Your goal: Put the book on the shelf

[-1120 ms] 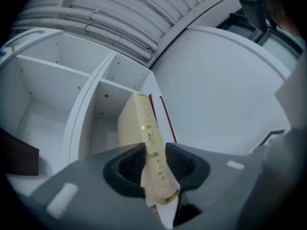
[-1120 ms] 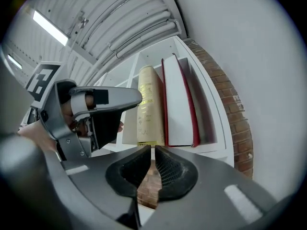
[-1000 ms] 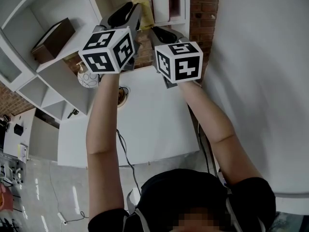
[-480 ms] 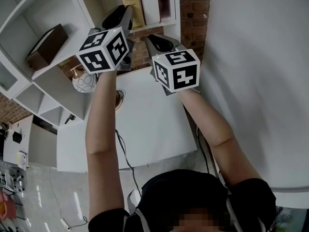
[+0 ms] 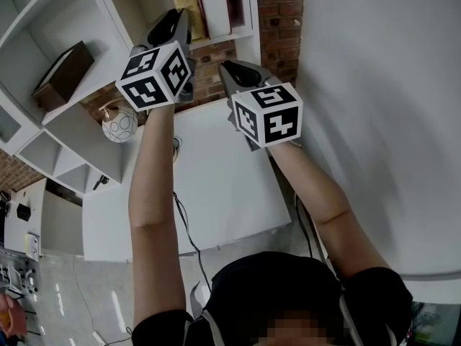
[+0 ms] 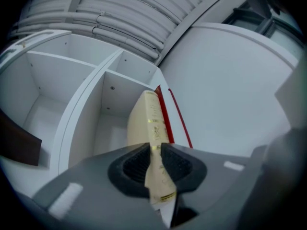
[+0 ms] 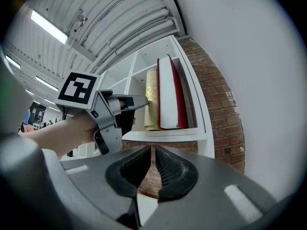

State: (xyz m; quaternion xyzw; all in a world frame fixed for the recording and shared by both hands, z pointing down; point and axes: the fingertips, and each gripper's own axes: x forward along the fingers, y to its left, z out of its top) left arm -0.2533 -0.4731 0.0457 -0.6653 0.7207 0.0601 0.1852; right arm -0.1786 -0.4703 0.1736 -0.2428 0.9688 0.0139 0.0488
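Left tool (image 6: 154, 150) clamps the cream book (image 6: 147, 121), upright in the shelf (image 6: 86, 114) cubby beside a red book (image 7: 169, 92); gilt lettering unreadable. Right tool (image 7: 152, 152) closed, empty.

Workshop-like hall: exposed ceiling pipes (image 7: 136, 32), strip lights (image 7: 48, 26).

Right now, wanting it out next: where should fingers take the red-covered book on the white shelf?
Probably pinch the red-covered book by its outward white edge, straight in from the shelf front: it stands upright, with the cream gold-lettered book close beside.
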